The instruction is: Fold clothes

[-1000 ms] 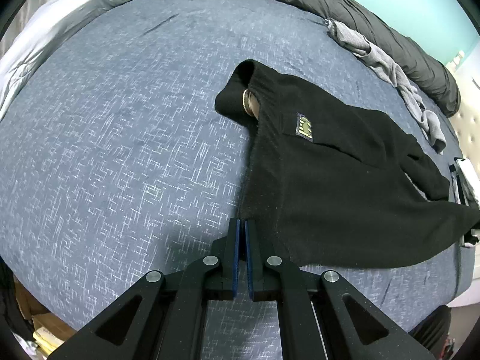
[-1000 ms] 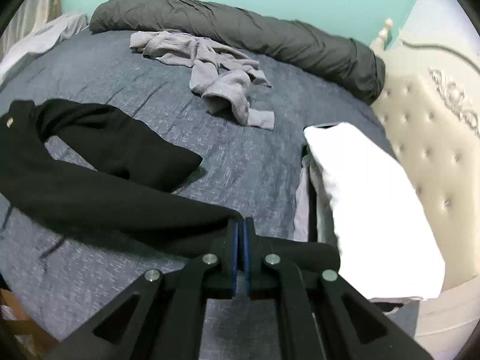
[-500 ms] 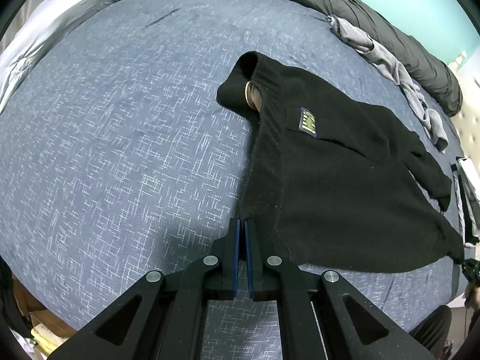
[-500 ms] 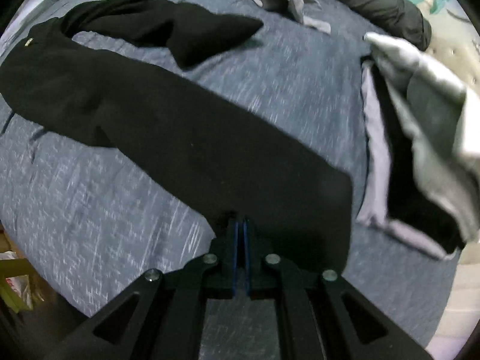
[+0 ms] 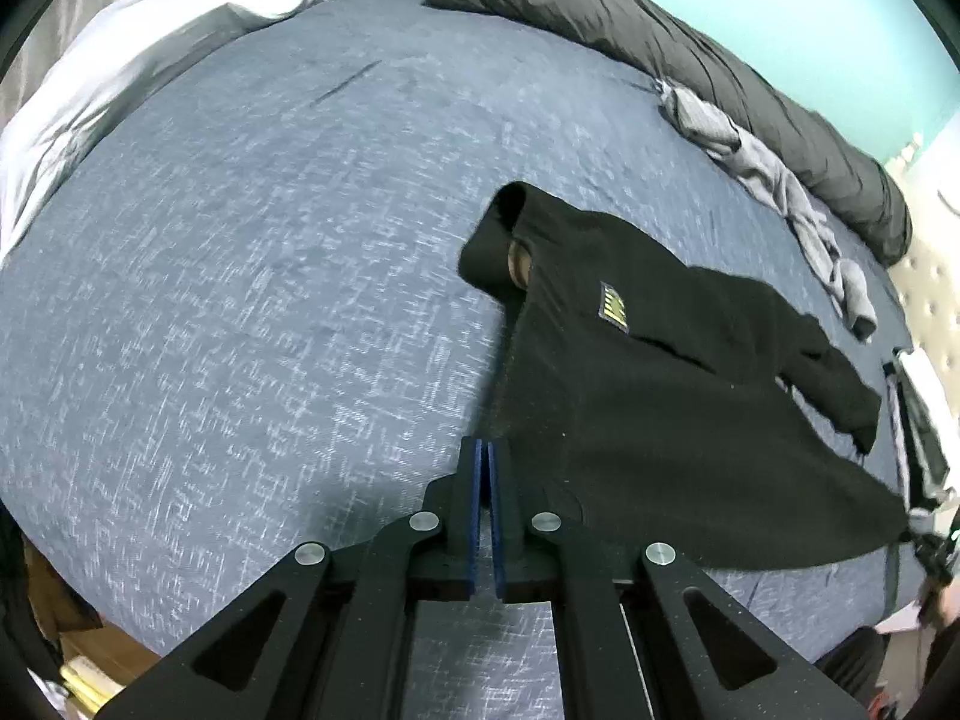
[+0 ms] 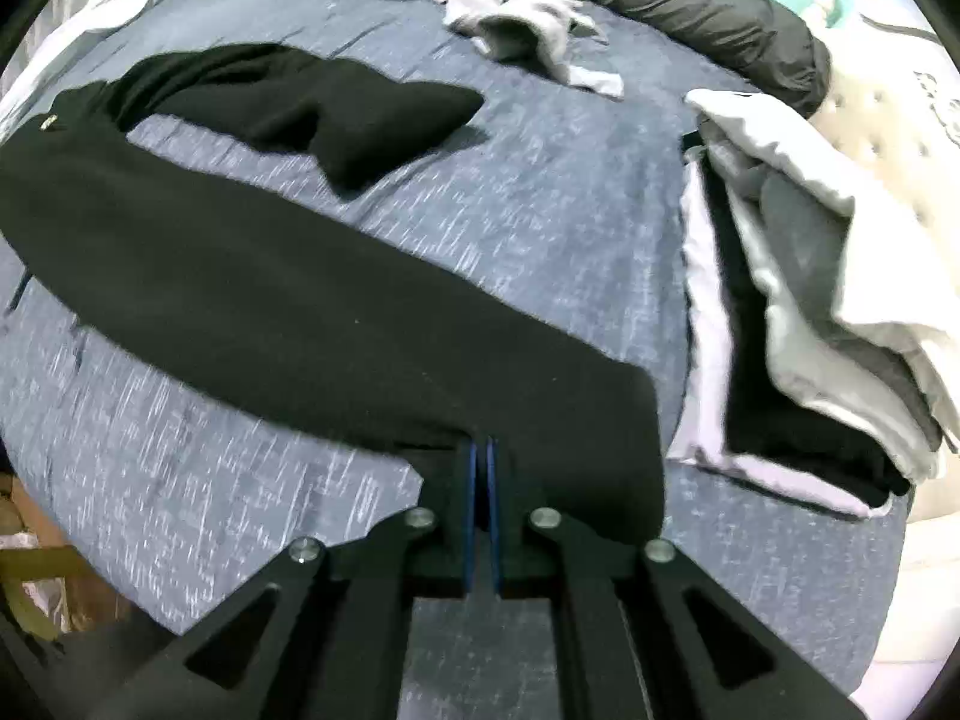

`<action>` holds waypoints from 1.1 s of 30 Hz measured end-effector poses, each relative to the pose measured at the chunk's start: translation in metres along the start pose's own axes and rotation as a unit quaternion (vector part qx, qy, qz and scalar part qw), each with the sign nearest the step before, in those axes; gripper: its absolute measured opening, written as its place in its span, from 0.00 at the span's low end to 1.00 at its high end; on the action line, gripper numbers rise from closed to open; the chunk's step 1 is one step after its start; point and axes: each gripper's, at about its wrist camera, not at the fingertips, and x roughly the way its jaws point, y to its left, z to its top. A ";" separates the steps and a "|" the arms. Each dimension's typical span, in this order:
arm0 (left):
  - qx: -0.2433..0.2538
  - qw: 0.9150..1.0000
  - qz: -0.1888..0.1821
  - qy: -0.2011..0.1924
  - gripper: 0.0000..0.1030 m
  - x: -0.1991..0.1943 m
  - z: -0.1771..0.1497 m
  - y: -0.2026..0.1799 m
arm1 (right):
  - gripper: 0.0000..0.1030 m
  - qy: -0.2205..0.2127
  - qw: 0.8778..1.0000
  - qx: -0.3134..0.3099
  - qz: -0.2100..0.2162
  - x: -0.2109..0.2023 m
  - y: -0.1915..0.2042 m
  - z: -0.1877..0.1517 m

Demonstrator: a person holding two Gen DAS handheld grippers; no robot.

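The bed point(image 5: 252, 276) filled both views, its blue cover speckled with white. Along the far edge lay a dark duvet point(image 5: 690, 54), rolled long, with a grey garment point(image 6: 510, 12) crumpled just beside it. A pile of pale and dark laundry point(image 6: 810, 276) sat at my right, near the headboard.

The black top point(image 5: 660, 396) was spread on the cover between my two claws, its collar away from me and one sleeve point(image 6: 360, 114) lying loose across the cover. I judged it a soft, thick fleece, light enough to lift yet limp, so it would sag wherever I did not support it.

My left claw point(image 5: 485, 450) was clenched at the hem's left corner, the cloth running right up to its tips. My right claw point(image 6: 481, 450) was pinched on the opposite hem corner. Corners seemed the right grip; the sleeve would want tucking in first.
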 end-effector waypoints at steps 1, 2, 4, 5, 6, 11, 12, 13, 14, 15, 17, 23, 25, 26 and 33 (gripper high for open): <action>-0.003 1.000 0.003 0.003 0.01 0.002 -0.003 0.004 | 0.03 0.011 1.000 -0.001 0.010 0.006 0.004 -0.003; -0.002 1.000 0.008 0.012 0.01 0.007 -0.007 0.008 | 0.03 0.024 1.000 -0.002 0.019 0.013 0.007 -0.006; -0.001 0.999 0.018 0.028 0.01 0.018 -0.016 0.014 | 0.03 0.041 0.999 -0.008 0.030 0.023 0.017 -0.015; -0.003 0.999 0.020 0.034 0.01 0.023 -0.021 0.015 | 0.04 0.039 0.999 -0.001 0.035 0.022 0.016 -0.016; -0.006 0.999 0.020 0.037 0.01 0.026 -0.024 0.017 | 0.05 0.035 0.999 0.008 0.040 0.020 0.013 -0.017; -0.019 0.999 0.009 0.038 0.02 0.033 -0.031 0.017 | 0.18 0.014 0.996 0.056 0.064 0.008 -0.003 -0.019; -0.022 0.999 0.003 0.036 0.02 0.032 -0.031 0.018 | 0.23 0.004 0.996 0.066 0.065 0.002 -0.009 -0.019; -0.019 0.999 0.001 0.033 0.02 0.031 -0.032 0.017 | 0.29 -0.009 0.995 0.081 0.061 -0.005 -0.018 -0.019; -0.016 0.999 0.000 0.029 0.02 0.030 -0.033 0.015 | 0.31 -0.020 0.993 0.099 0.059 -0.012 -0.028 -0.019; -0.014 1.000 -0.002 0.025 0.06 0.030 -0.033 0.014 | 0.32 -0.028 0.991 0.113 0.058 -0.016 -0.036 -0.020; -0.011 1.000 -0.004 0.019 0.22 0.029 -0.035 0.012 | 0.40 -0.044 0.985 0.157 0.060 -0.023 -0.055 -0.025; -0.013 1.000 -0.007 0.008 0.45 0.035 -0.033 0.011 | 0.51 -0.044 0.968 0.239 0.056 -0.018 -0.083 -0.039; -0.012 1.000 -0.011 0.012 0.45 0.039 -0.033 0.010 | 0.54 -0.035 0.963 0.261 0.063 -0.008 -0.085 -0.042; -0.011 1.000 -0.013 0.014 0.45 0.042 -0.033 0.009 | 0.55 -0.027 0.961 0.268 0.064 -0.004 -0.085 -0.044; -0.003 1.000 -0.015 0.024 0.42 0.053 -0.038 0.005 | 0.55 0.006 0.951 0.298 0.077 0.020 -0.081 -0.047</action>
